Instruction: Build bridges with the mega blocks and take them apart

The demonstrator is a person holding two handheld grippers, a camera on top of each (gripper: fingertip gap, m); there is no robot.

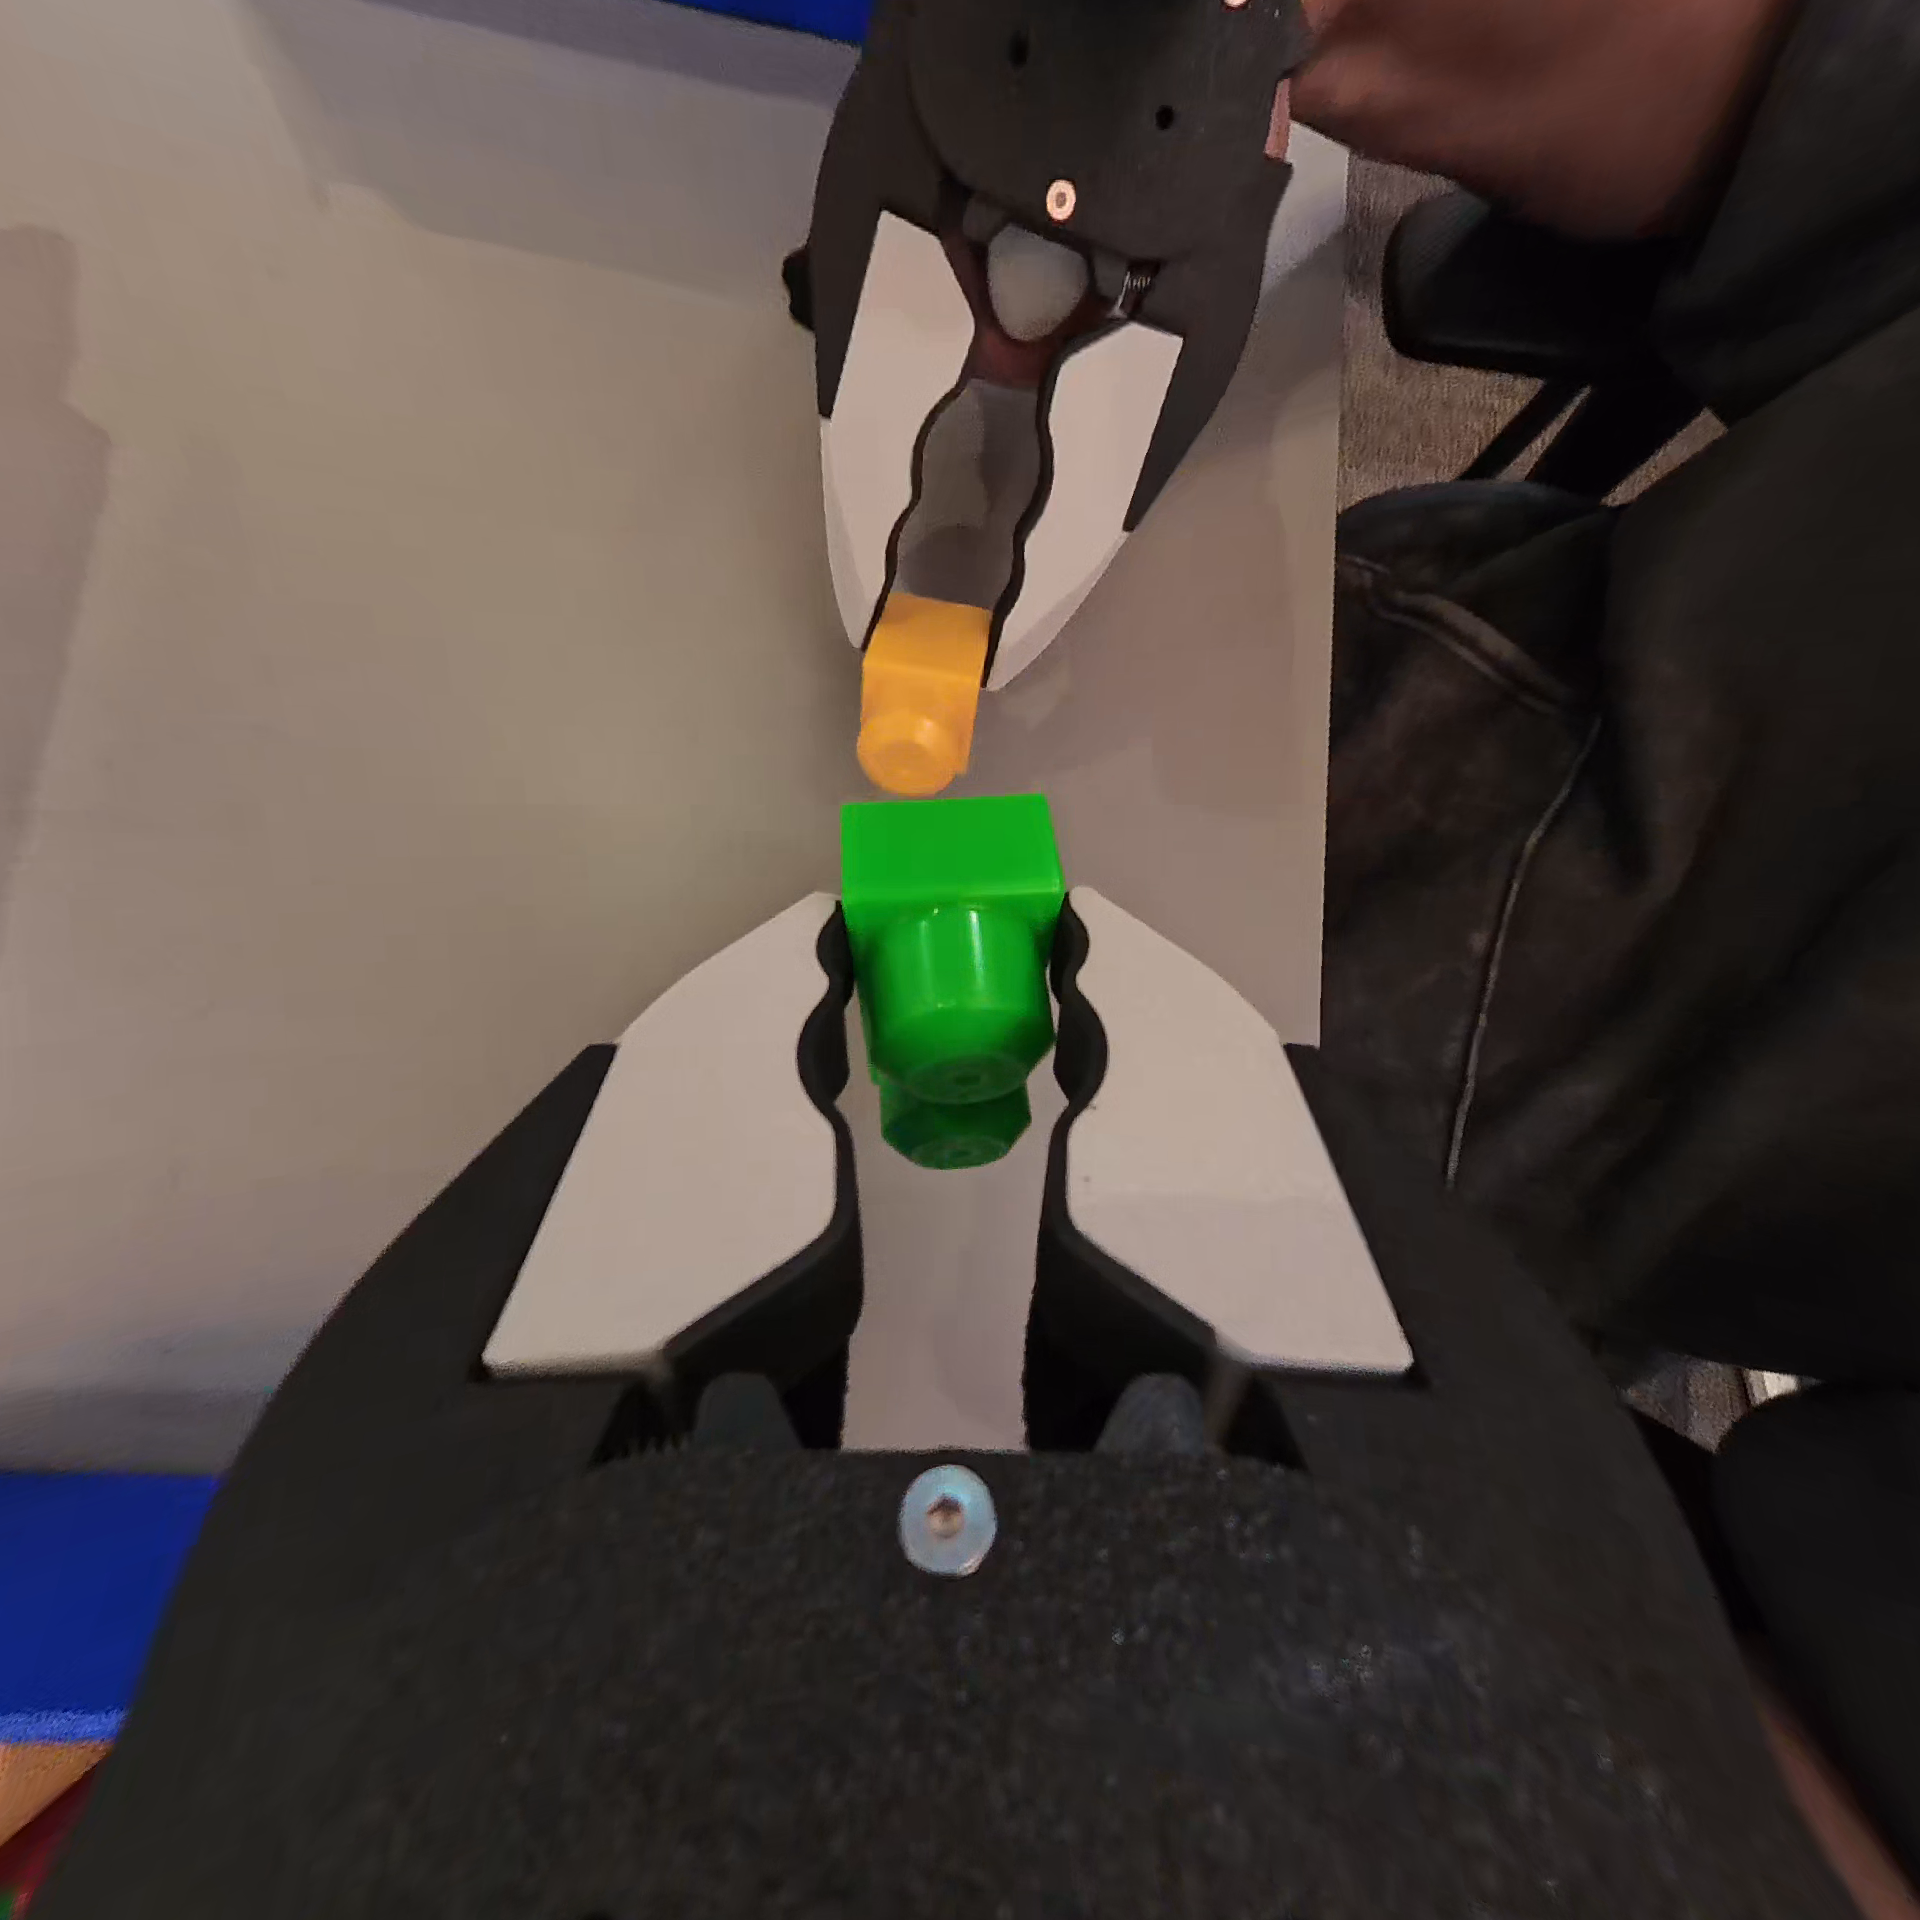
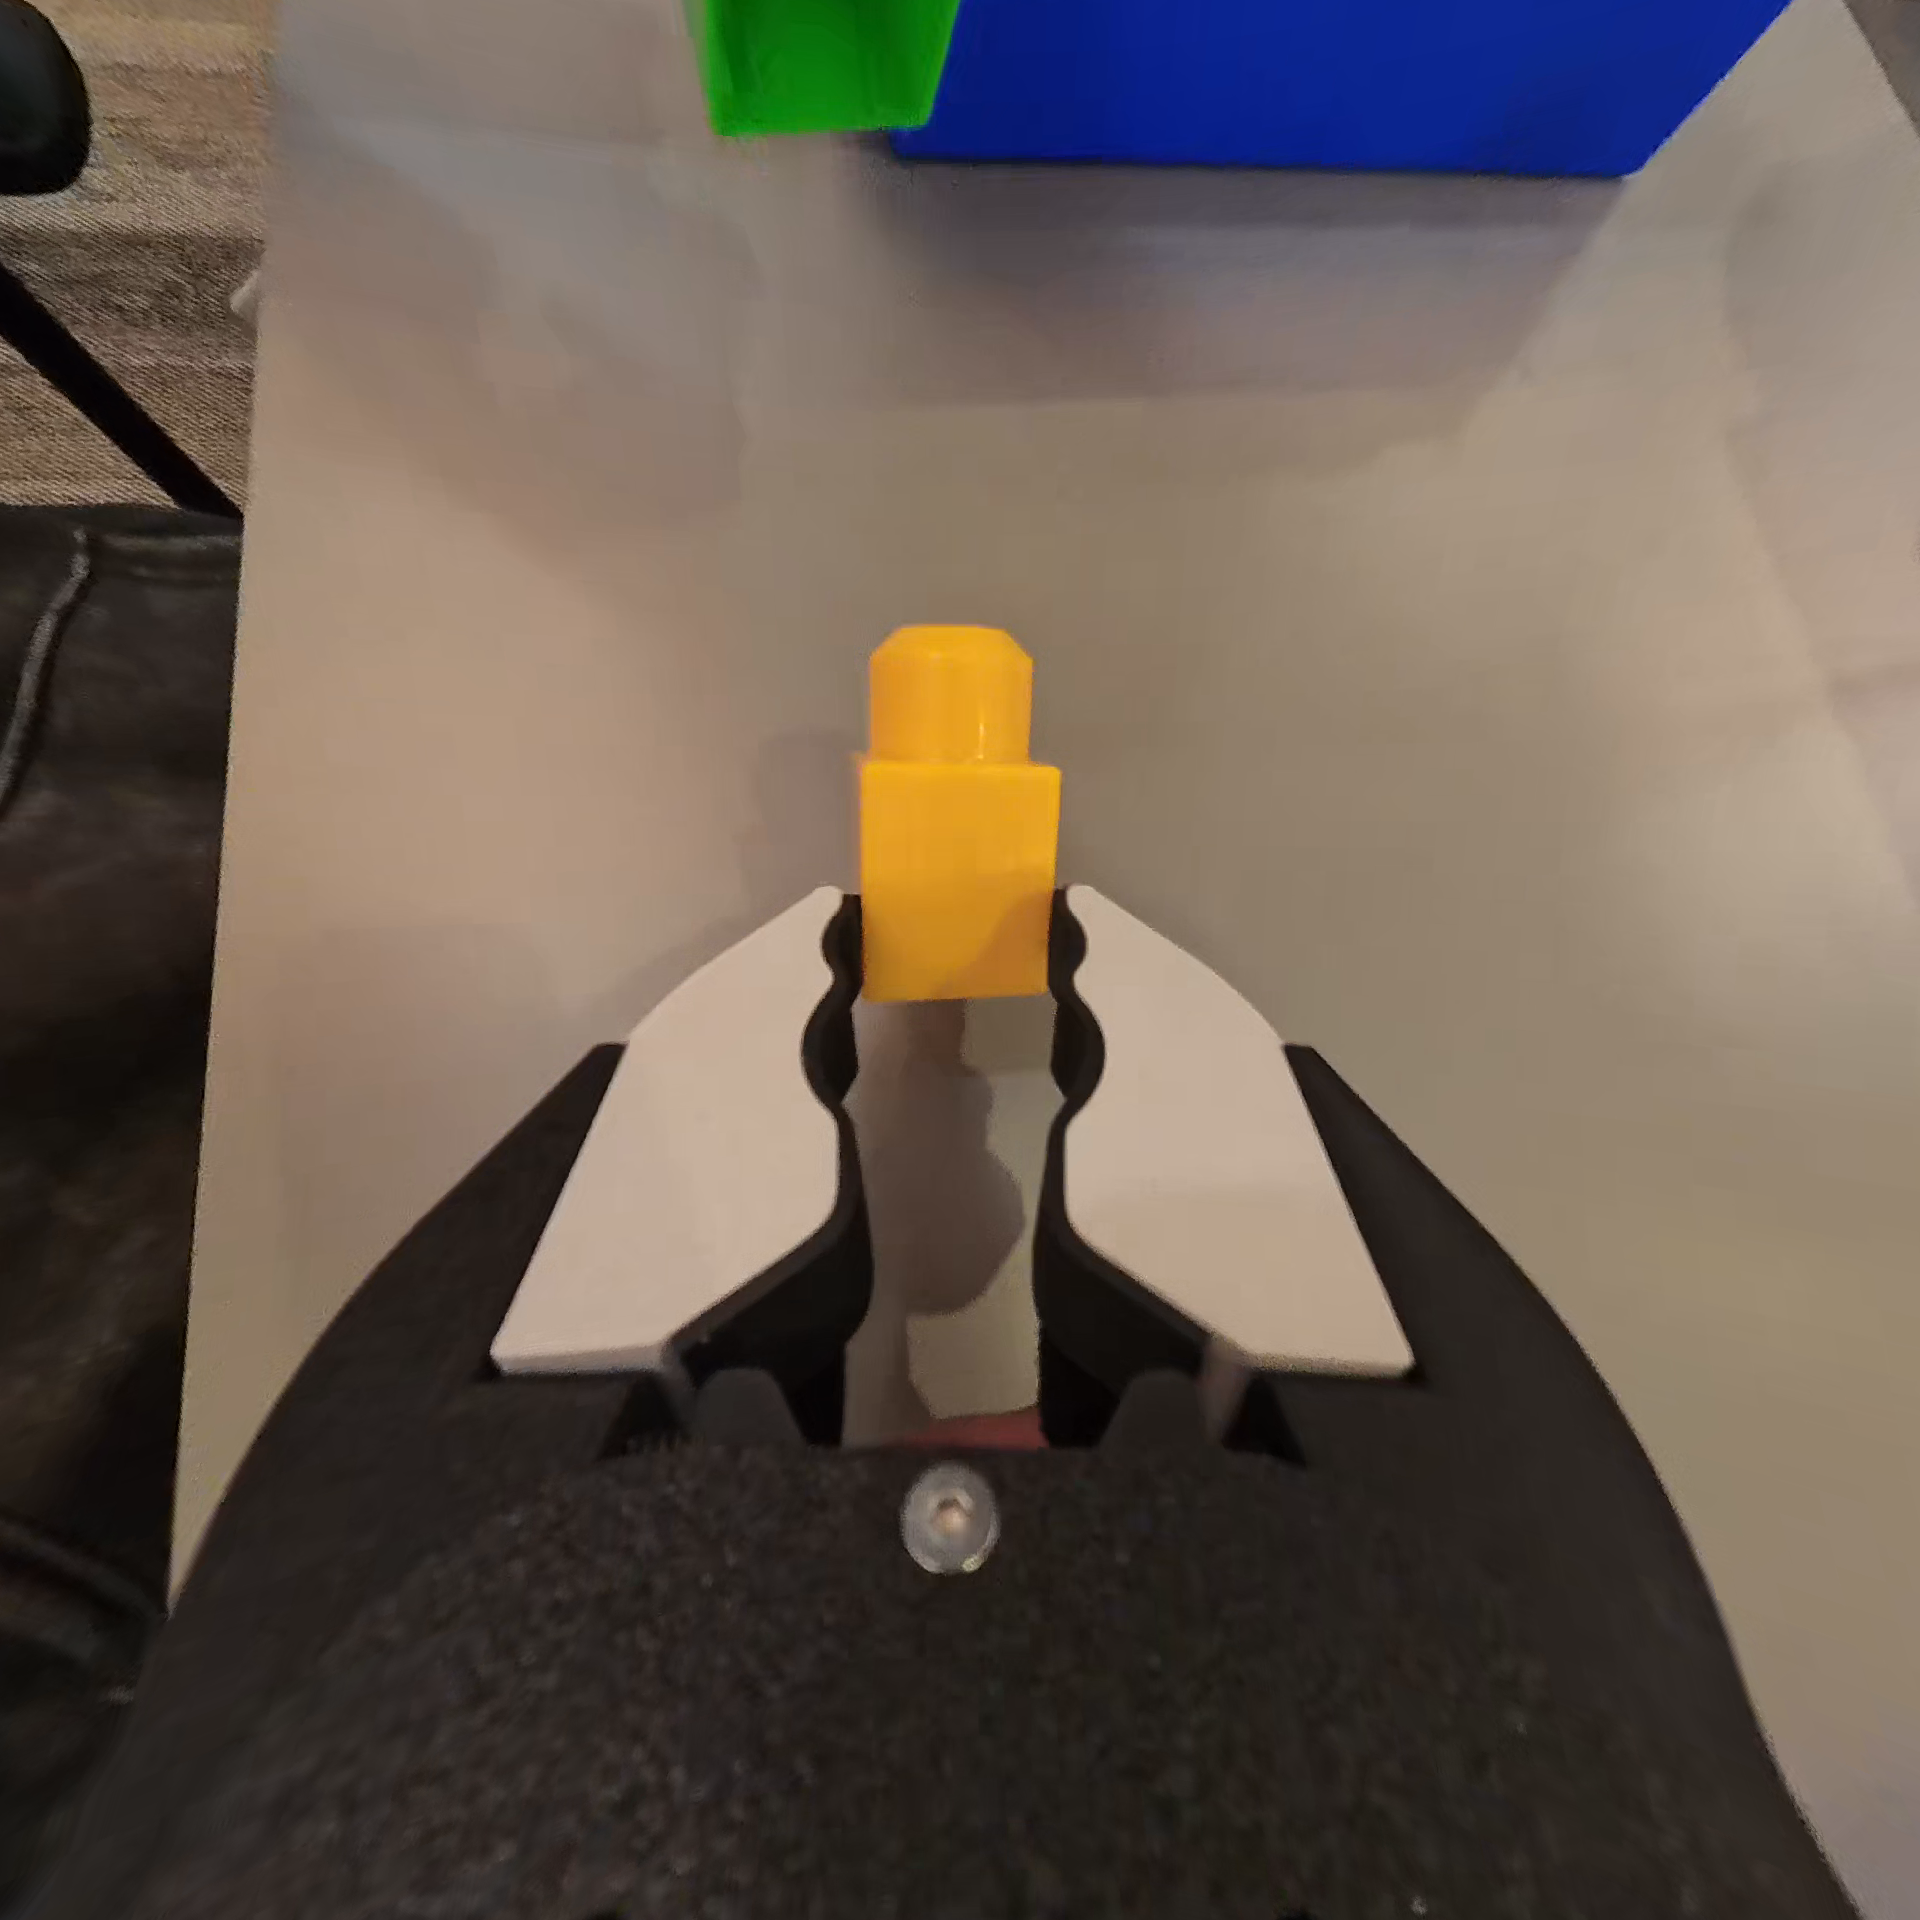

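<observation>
Green plastic fills the grip of the left gripper (image 1: 954, 997): its two wavy black pads are closed against the sides of a green block (image 1: 951, 935), a smooth cube with round studs pointing back toward the camera. Two stud ends show, one below the other; whether that is one piece or two joined I cannot tell. The block is held above the pale, matte worktop (image 1: 416, 727), near its right edge.

Just beyond it, almost touching its far face, a single yellow block (image 1: 920, 691) points its one round stud at the green block. It is pinched between the fingertips of the right gripper (image 1: 930, 649), which reaches in from the far side.

In the right wrist view the right gripper (image 2: 954, 940) has its fingers clamped on the flat sides of the yellow block (image 2: 956, 873), stud pointing away. Both grippers have grainy black bodies and smooth white finger plates.

Farther off, at the worktop's far edge, sit one green box shape (image 2: 821, 73) and one blue one (image 2: 1299, 83), side by side and touching.
</observation>
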